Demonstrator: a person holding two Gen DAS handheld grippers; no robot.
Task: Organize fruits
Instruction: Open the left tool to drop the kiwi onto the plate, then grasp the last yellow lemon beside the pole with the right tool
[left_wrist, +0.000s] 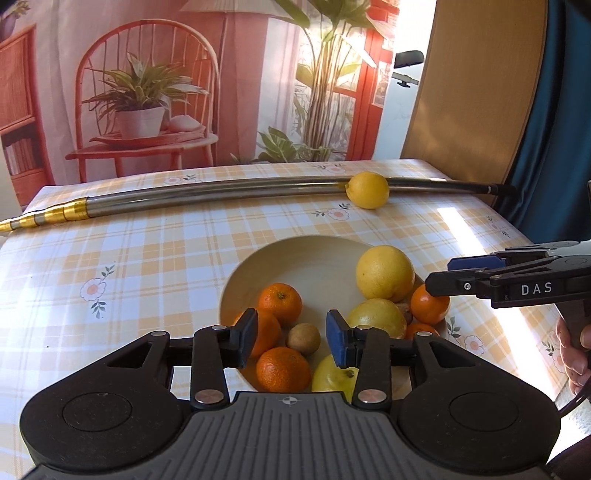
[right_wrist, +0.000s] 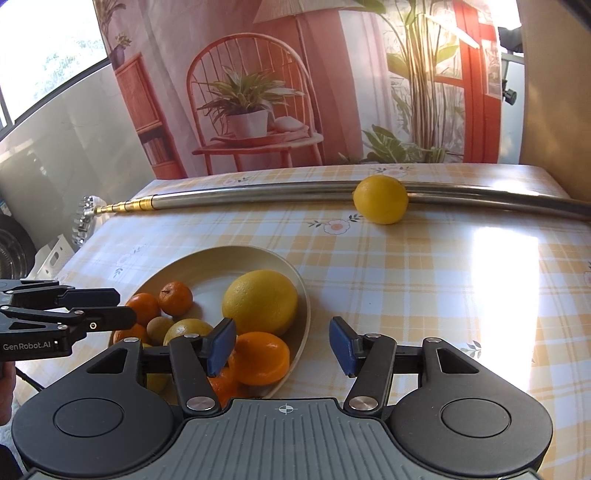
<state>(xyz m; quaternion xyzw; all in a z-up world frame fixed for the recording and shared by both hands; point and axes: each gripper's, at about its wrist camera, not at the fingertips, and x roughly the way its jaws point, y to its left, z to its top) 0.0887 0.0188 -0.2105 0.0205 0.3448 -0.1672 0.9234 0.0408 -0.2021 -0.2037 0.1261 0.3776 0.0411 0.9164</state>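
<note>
Blue pads spread, one lemon left outside the bowl

Blue-padded and parted, my left tongs (left_wrist: 291, 338) hang empty just over the near side of the bowl (left_wrist: 295, 251), framing a small brownish fruit (left_wrist: 303, 338) and the tangerines (left_wrist: 279, 302) around it. My right tongs (right_wrist: 282, 345) are spread wide too and grip nothing; one pad sits above the bowl's right rim, the other over bare checked cloth, so I judge them to be between picks rather than committed to one.

Most of the fruit already lies heaped in the cream bowl: tangerines, several lemons and one big yellow citrus (right_wrist: 259, 302) leaning on the far side.

Further out, a lone lemon (right_wrist: 380, 199) rests on the table (right_wrist: 461, 280), touching a long metal pole (right_wrist: 258, 195) that lies across the far edge. That pole probably stops it rolling away. It looks like the last piece to gather, and my right tongs are better placed to reach it.
</note>
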